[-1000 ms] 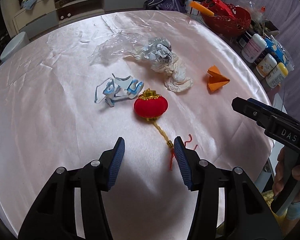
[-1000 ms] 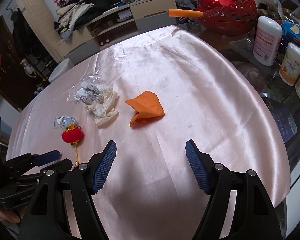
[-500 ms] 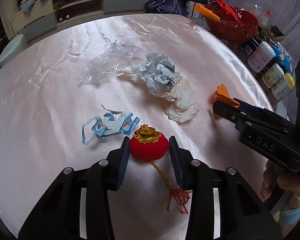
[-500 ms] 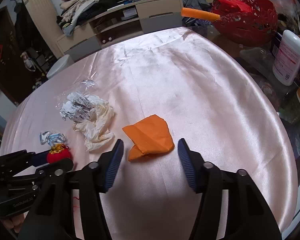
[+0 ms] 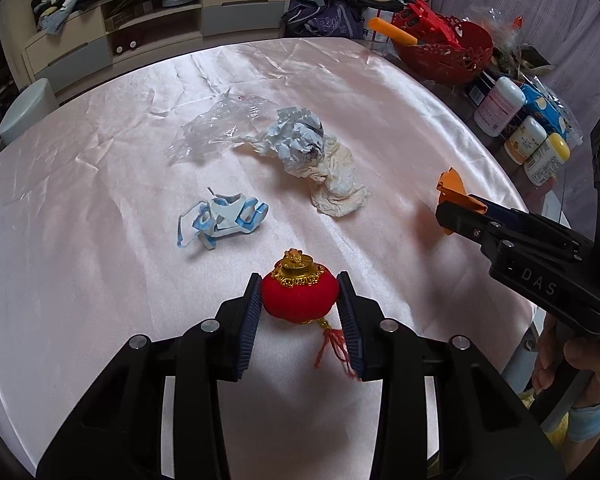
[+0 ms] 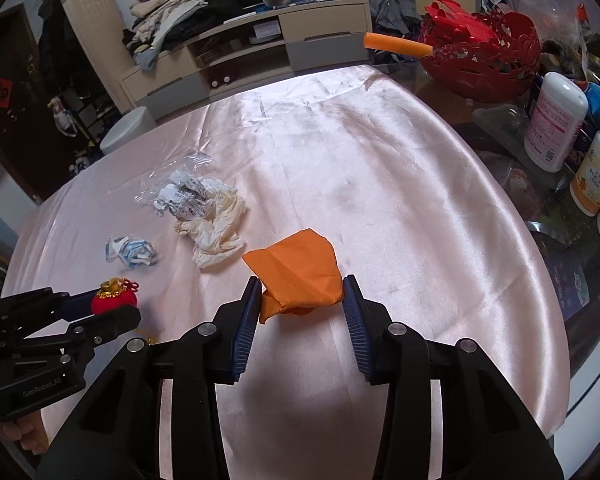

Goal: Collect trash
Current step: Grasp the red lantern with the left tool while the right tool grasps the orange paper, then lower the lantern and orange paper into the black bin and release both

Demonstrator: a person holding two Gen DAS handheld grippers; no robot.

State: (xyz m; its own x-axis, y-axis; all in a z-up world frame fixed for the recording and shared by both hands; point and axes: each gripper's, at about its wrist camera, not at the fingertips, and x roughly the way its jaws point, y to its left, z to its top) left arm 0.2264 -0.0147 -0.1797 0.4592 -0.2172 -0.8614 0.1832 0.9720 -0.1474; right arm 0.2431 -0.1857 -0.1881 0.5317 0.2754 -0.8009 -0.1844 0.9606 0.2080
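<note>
Your left gripper [image 5: 299,307] has its jaws pinching the lantern [image 5: 299,297] by its round sides, where the soft body gives grip. It sits between the pads on the bench [image 5: 80,280], tassel trailing back. Your right gripper [image 6: 300,312] brackets the orange paper [image 6: 300,276], both pads touching its edges (whether squeezing yet, I cannot tell), likely so both pieces lift together.

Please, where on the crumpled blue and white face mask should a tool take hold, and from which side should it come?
Take the face mask at its bunched middle, where the folds stand up from the cloth, not at the thin loose strap at its left end. Probably come from above with the fingers across the short width. It lies free of the cream tissue, so both sides are open.
</note>
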